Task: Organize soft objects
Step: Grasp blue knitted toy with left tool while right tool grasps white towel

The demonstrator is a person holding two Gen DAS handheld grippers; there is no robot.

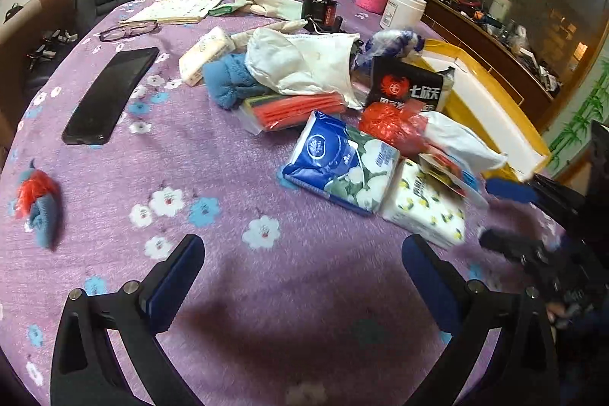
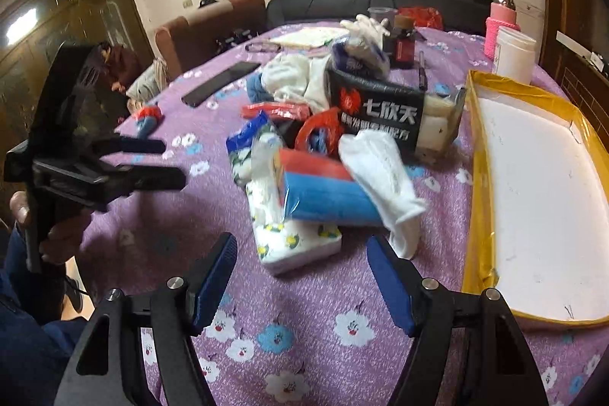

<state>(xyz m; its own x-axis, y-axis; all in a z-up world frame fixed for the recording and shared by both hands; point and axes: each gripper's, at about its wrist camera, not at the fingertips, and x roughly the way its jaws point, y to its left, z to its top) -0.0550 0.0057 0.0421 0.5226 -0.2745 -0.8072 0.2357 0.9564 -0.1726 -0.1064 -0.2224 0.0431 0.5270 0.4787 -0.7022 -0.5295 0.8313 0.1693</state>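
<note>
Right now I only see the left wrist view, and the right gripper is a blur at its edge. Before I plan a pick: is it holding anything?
Observer: No. In the right wrist view the right gripper is open, and its pads press on nothing.
Operator: What is nearest to it?
Observer: The lemon-print tissue pack, just ahead of its fingertips.
Operator: Anything on that pack?
Observer: A blue-and-red pack, with a white glove draped over its right end.
Operator: And the yellow box?
Observer: The yellow box shows only a bare white floor.
</note>
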